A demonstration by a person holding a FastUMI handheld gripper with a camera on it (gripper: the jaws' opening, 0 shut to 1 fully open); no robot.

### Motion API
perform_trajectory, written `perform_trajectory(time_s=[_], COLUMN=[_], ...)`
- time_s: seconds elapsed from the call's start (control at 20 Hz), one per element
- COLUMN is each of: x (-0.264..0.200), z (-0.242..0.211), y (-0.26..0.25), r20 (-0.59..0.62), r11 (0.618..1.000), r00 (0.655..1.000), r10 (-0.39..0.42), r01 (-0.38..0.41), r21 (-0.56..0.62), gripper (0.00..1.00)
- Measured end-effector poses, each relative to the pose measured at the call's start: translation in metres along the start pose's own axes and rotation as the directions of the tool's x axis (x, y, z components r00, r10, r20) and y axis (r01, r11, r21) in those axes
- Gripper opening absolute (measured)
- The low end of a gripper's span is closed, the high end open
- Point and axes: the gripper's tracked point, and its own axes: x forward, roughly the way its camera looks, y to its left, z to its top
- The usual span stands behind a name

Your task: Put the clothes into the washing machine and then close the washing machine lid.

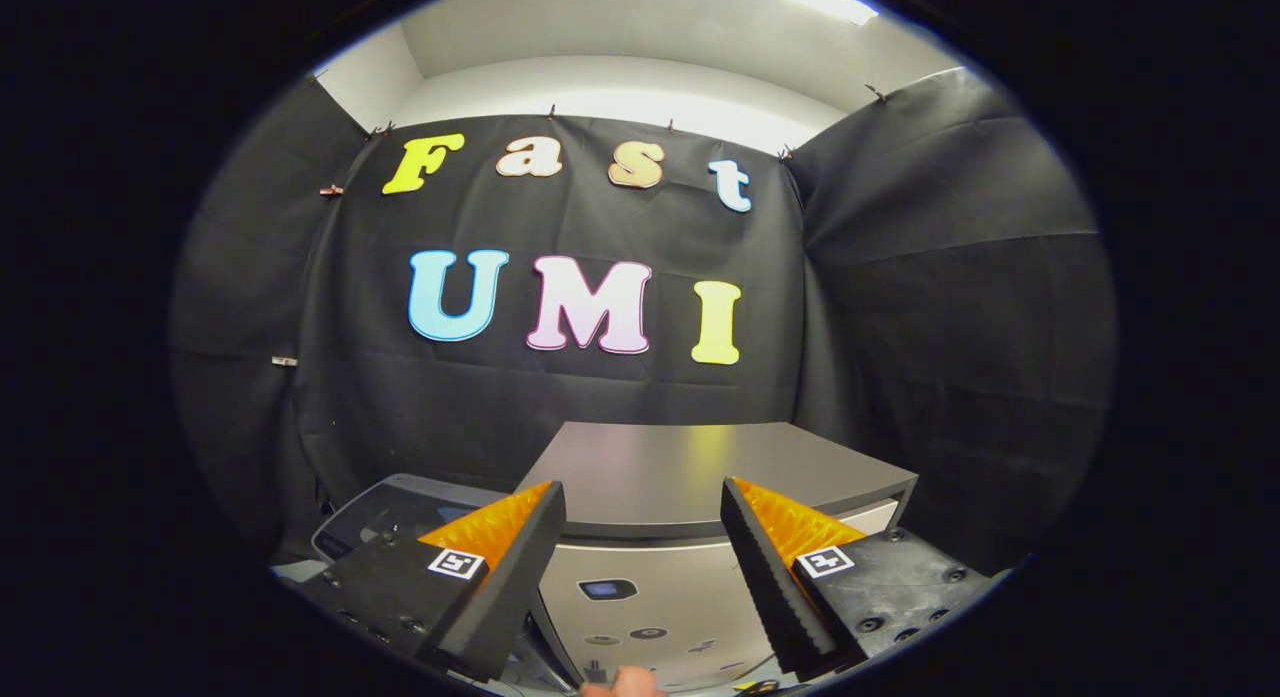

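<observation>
My gripper [640, 487] is open, and nothing sits between its fingers. Just ahead of the fingers and below them stands the washing machine [660, 597]. Its flat grey lid [700, 457] faces up, and I cannot tell whether it is down or raised. Under the lid's front rim a pale panel carries a small dark display window [608, 589] and a few buttons, seen in the gap between the fingers. A person's fingertip [625, 683] pokes in at the very bottom, below the panel.
A dark rounded appliance part [400, 507] lies to the left of the machine, partly behind my left finger. Black cloth walls close the booth behind the machine and on both sides. A lit white ceiling shows above the cloth.
</observation>
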Motion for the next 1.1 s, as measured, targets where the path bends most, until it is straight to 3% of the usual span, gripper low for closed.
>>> perform_trajectory(time_s=[0.65,1.1], x=[0.000,-0.001], z=[0.008,0.009], y=[0.014,0.010], r20=[0.041,0.039], r11=[0.998,0.999], r00=[0.998,0.998], r10=[0.057,0.044], r01=[-0.058,-0.044], r21=[0.003,-0.004], gripper=[0.97,0.98])
